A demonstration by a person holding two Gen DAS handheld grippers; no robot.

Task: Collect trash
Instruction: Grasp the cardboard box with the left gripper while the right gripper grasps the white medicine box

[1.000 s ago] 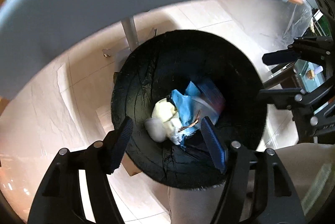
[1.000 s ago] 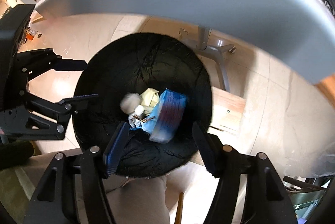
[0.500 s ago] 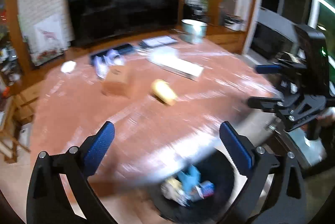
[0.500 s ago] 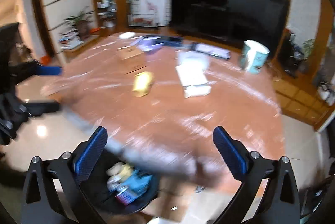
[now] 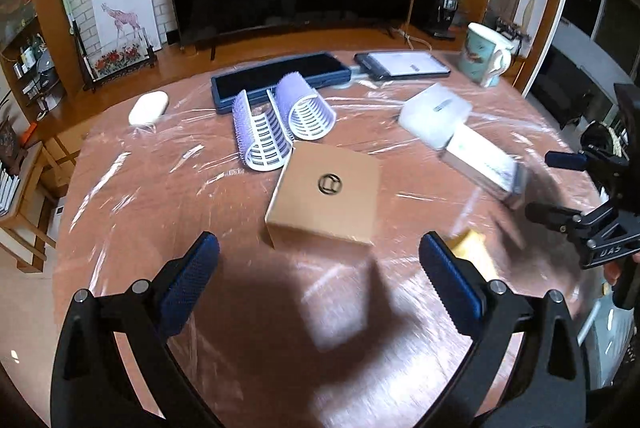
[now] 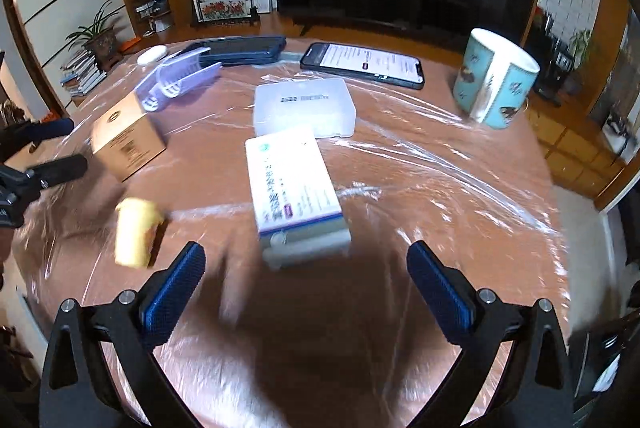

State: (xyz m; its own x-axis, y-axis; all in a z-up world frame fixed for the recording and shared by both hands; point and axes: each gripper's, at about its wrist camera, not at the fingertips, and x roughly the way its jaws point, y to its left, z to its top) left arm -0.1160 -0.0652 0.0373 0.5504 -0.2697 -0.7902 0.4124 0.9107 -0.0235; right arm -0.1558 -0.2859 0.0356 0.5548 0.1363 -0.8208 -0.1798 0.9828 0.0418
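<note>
On the round brown table [image 5: 132, 196], under its clear plastic film, take the square tan cardboard box [image 5: 326, 190] as the landmark and read from left to right. Far left of the box lies a small white oval case [image 5: 148, 107]; behind it, two lilac ribbed hair rollers [image 5: 280, 126] and a long dark-blue flat case [image 5: 280, 76]; straight ahead of the box, on the near side, hangs the left tool [image 5: 318, 278], spread wide and empty. Just right of the box and nearer the edge sits the likeliest trash, a crumpled pale-yellow wad [image 6: 136, 232] (its material cannot be made out through the motion blur). It lies apart from the box, its long axis running roughly toward and away from the person. From the left wrist it is half hidden behind that tool's right finger [image 5: 450, 288]; from the right wrist it lies left of the right tool [image 6: 306, 286], which is also wide open and holds nothing. My judgement is that the left tool is the nearer one, needing only a short shift rightward. Further right come a white medicine carton [image 6: 292, 184], a translucent plastic box [image 6: 304, 106], a lit phone [image 6: 362, 62] and a turquoise mug [image 6: 496, 80]. No bin shows in either view.
</note>
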